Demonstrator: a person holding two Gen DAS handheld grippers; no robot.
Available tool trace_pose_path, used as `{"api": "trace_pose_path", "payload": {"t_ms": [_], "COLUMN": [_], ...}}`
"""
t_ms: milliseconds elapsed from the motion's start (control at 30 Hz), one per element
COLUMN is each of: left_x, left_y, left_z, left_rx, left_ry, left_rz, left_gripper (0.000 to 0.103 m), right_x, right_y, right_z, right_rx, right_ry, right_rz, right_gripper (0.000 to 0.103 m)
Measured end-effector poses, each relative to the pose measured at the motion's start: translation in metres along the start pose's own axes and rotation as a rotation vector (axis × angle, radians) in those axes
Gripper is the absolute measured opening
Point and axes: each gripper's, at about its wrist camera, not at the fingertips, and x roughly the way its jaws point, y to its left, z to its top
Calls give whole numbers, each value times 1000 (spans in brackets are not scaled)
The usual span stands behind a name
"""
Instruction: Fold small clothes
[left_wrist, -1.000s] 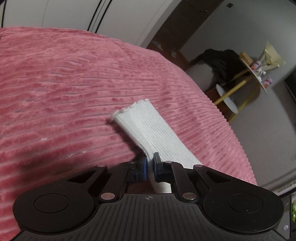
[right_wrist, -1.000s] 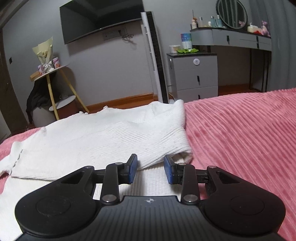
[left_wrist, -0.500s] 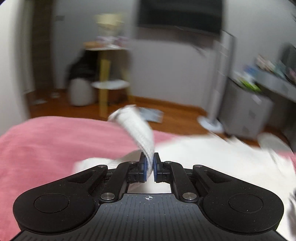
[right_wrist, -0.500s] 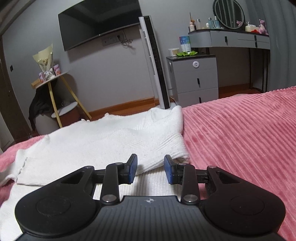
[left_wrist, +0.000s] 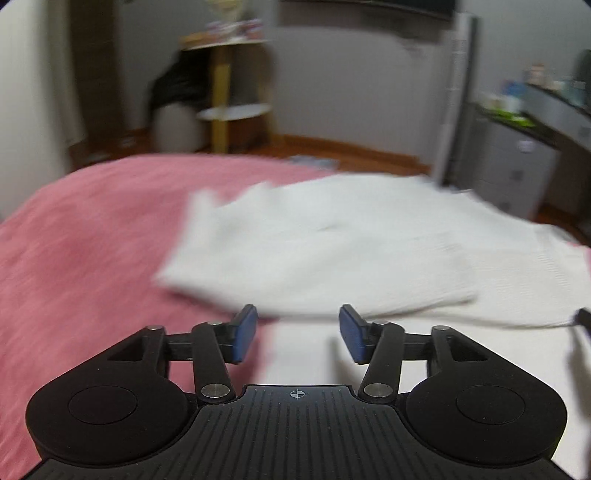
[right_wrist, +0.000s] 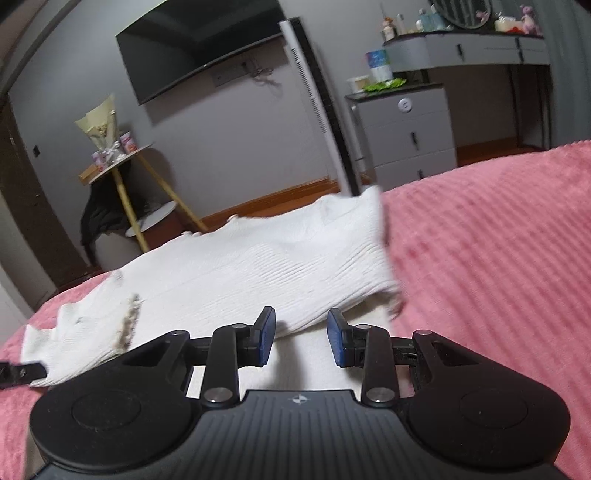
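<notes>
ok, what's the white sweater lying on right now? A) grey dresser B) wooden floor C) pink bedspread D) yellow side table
C: the white sweater is spread flat on the ribbed pink bedspread, which shows on both sides of it in the right wrist view.

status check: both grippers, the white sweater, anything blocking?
Left gripper jaws opening, nothing between them. Right gripper open, empty, over the white sweater. Sweater partly folded on pink bedspread. No obstruction seen.
</notes>
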Motion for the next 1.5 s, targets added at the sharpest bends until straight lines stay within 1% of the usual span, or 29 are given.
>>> {"api": "trace_pose_path", "payload": {"t_ms": [33,67,133,167,200,233,300,433,500,600,633,733,767,800,833,867,900,967,1000,1100,1233,1300,1333,1400,1467,1500], "left_x": [0,1,8,14,18,18,19,19,16,15,15,19,20,20,19,19,19,19,19,20,17,16,16,16,16,16], "left_y": [8,17,27,29,34,35,38,54,57,61,63,64,63,60,60,60,60,61,61,56,48,47,46,42,35,32], "left_z": [-6,-12,-21,-24,-24,-28,-28,-28,-31,-31,-31,-33,-33,-33,-33,-33,-33,-33,-34,-35,-35,-35,-36,-36,-36,-35], "left_rx": [-34,-78,-163,-179,-175,-158,-141,-192,-200,-204,-214,-229,-218,-208,-204,-206,-211,-222,-223,-205,-166,-169,-171,-164,-140,-124], "left_ry": [21,38,60,75,75,58,47,48,40,18,17,27,26,22,20,20,20,18,17,9,-7,-12,-9,-10,-12,-15], "left_rz": [13,2,-45,-49,-53,-52,-60,-107,-106,-84,-84,-88,-84,-80,-81,-84,-85,-89,-88,-85,-84,-89,-91,-98,-96,-93], "left_gripper": [56,57,58,58,59,61,61,61,61,64,65,65,66,66,66,66,66,66,66,66,66,66,66,66,67,67], "right_x": [1,1,2,2,2,2,5,23,37,63,70,84,86,86,84,79,70,47,38,16,10,6,5,9,16,17], "right_y": [3,7,16,20,24,31,47,93,112,126,128,133,132,132,133,133,133,128,123,96,63,49,40,28,21,17], "right_z": [-1,-3,-4,-4,-3,-3,-2,-2,-1,4,4,5,5,6,6,8,10,16,19,22,18,15,14,9,4,2], "right_rx": [2,3,8,18,30,35,17,-87,-105,-56,-45,-10,-2,-3,-12,-27,-60,-152,-176,-203,-158,-137,-109,-49,-2,22], "right_ry": [9,21,43,54,67,78,97,154,177,247,267,301,305,310,306,282,237,122,81,5,-2,-31,-27,-4,17,20], "right_rz": [20,38,75,96,111,123,147,204,226,237,238,242,252,262,267,260,234,160,122,-2,-62,-96,-101,-77,-38,-19], "right_gripper": [31,31,31,31,31,31,31,31,31,31,33,33,27,18,7,7,7,7,7,7,7,7,7,9,15,15]}}
